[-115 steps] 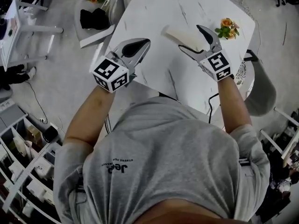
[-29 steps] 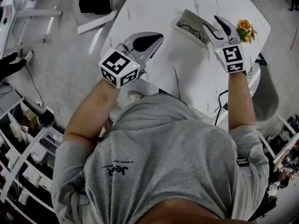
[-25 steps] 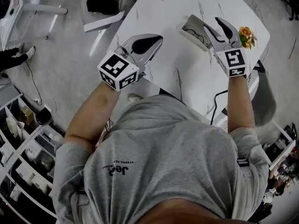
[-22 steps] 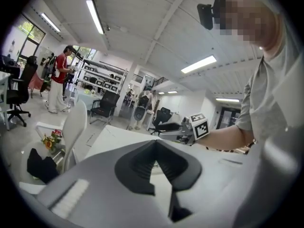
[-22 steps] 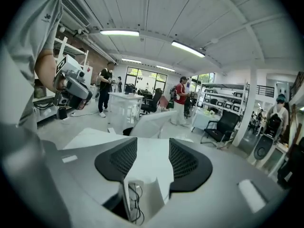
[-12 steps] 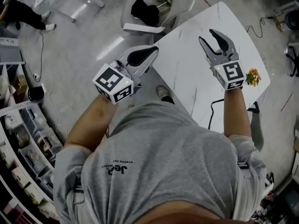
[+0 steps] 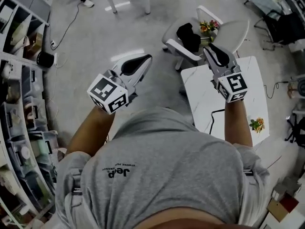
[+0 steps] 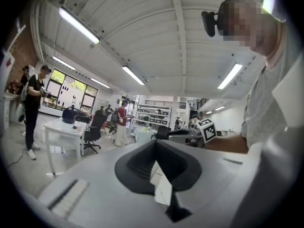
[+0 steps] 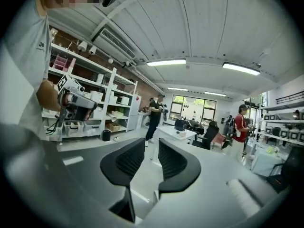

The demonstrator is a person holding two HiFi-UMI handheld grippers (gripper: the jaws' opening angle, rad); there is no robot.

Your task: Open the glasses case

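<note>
No glasses case shows in any view at this moment. In the head view both grippers are held up level in front of the person, away from the white marble table (image 7: 205, 97). The left gripper (image 7: 146, 58) hangs over the floor, its jaws shut with nothing in them; in the left gripper view (image 8: 156, 145) its pads meet at the tips. The right gripper (image 7: 208, 47) is above the table's far end. Its jaws have just been closing and now stand a narrow gap apart (image 9: 151, 145), empty.
A white chair (image 7: 238, 30) with a black item (image 7: 187, 35) and flowers (image 7: 208, 26) stands beyond the table. Another small bouquet (image 7: 257, 124) lies on the table. Shelving (image 7: 19, 80) lines the left. People (image 8: 34, 103) and a desk (image 8: 64, 129) stand farther off.
Both grippers have risen and swung away from the table as the person turned. The open case with glasses has gone out of sight. The right jaws have narrowed.
</note>
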